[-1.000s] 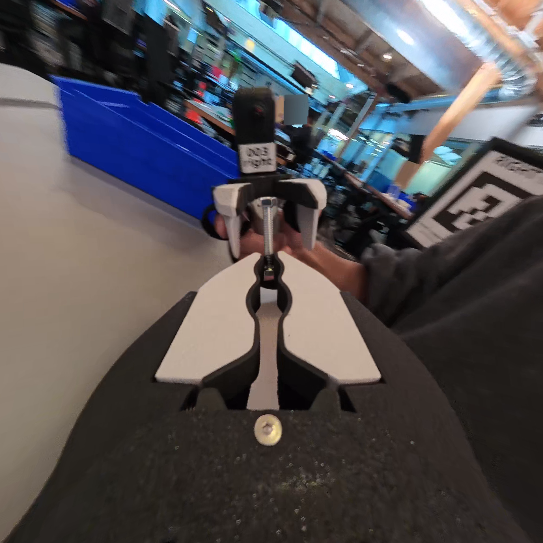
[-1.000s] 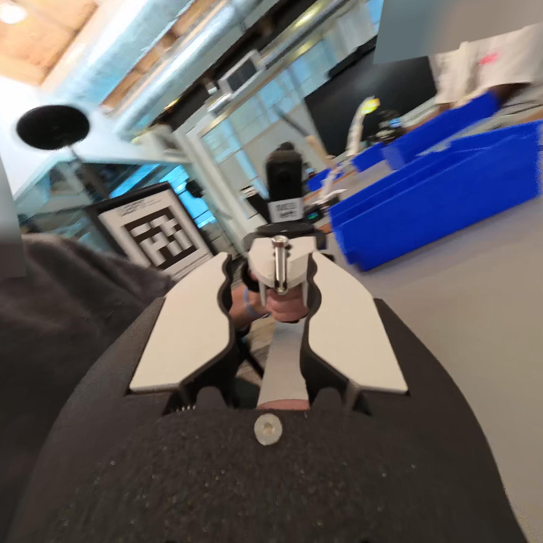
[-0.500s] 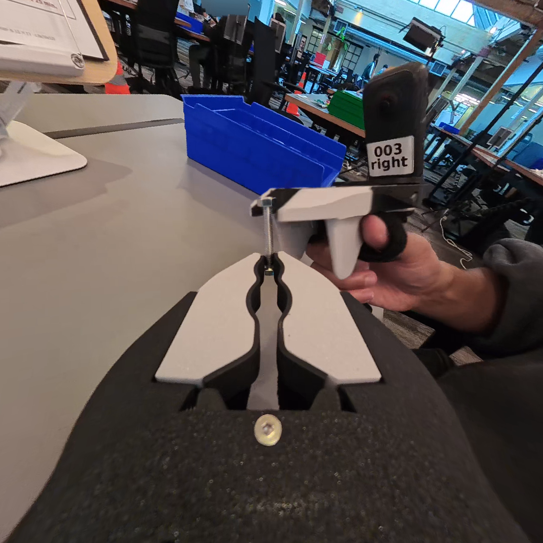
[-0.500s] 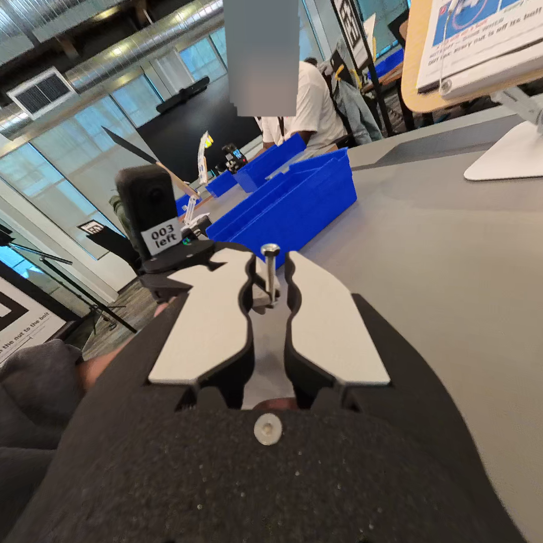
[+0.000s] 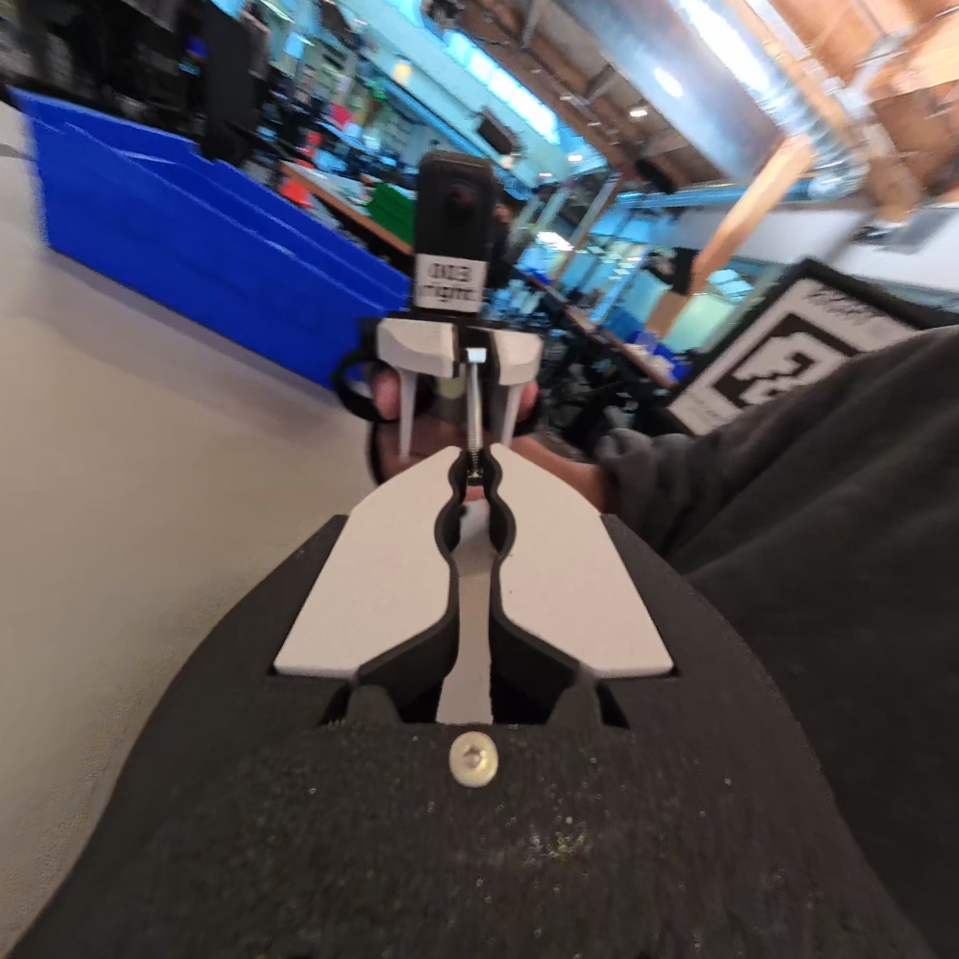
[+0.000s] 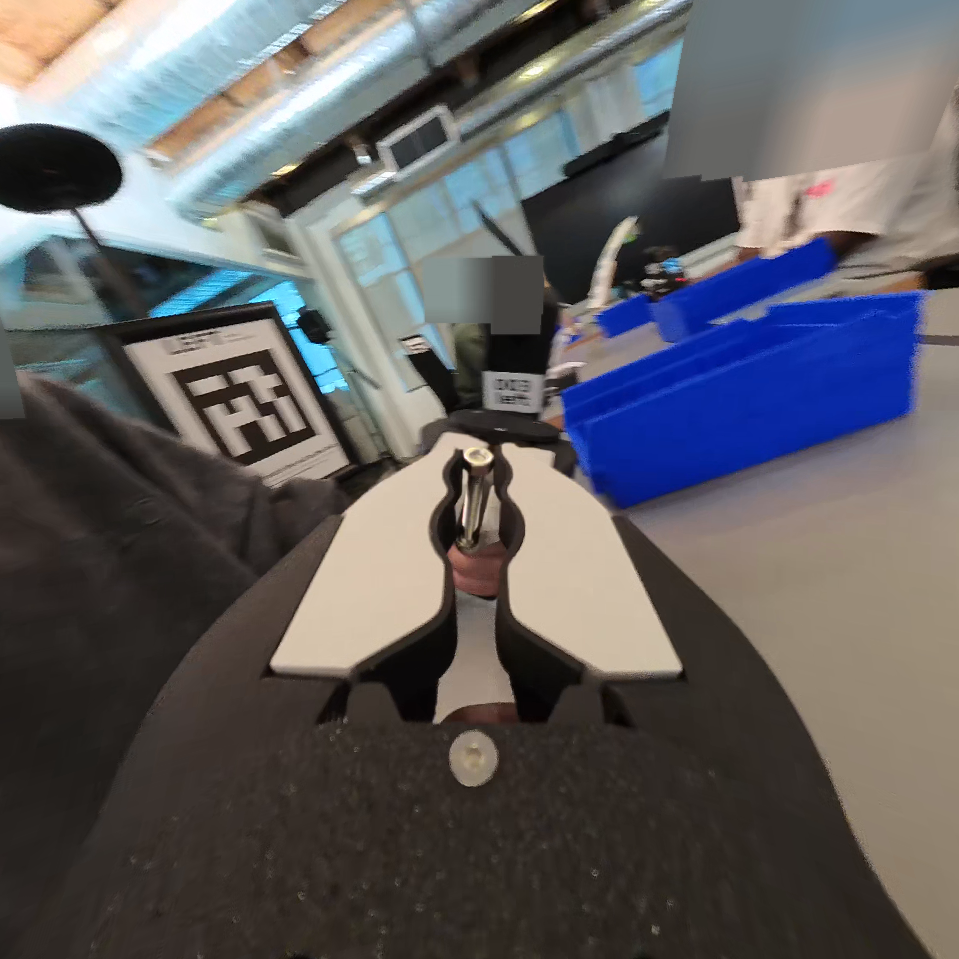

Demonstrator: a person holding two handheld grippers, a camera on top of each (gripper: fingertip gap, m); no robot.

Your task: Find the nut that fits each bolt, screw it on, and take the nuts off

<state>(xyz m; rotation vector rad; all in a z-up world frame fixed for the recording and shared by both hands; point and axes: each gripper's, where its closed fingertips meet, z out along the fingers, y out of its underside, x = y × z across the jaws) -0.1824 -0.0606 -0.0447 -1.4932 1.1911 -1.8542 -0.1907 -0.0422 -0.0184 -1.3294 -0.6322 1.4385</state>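
Left gripper (image 5: 475, 475) pinching nut (image 5: 473, 473), right gripper (image 6: 478, 462) clamping bolt (image 6: 473, 501) head

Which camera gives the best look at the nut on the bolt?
The left wrist view: the nut sits pinched at the left gripper tips, on the bolt. The right wrist view shows mostly the bolt's head and shank; the nut is blurred.

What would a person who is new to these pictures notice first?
First, the thin silver threaded bolt at the centre, bridging the two tools: the right gripper clamps its head, and the left gripper pinches a small brass-coloured nut at its lower end. Next, the bright blue plastic bin on the pale grey table behind.
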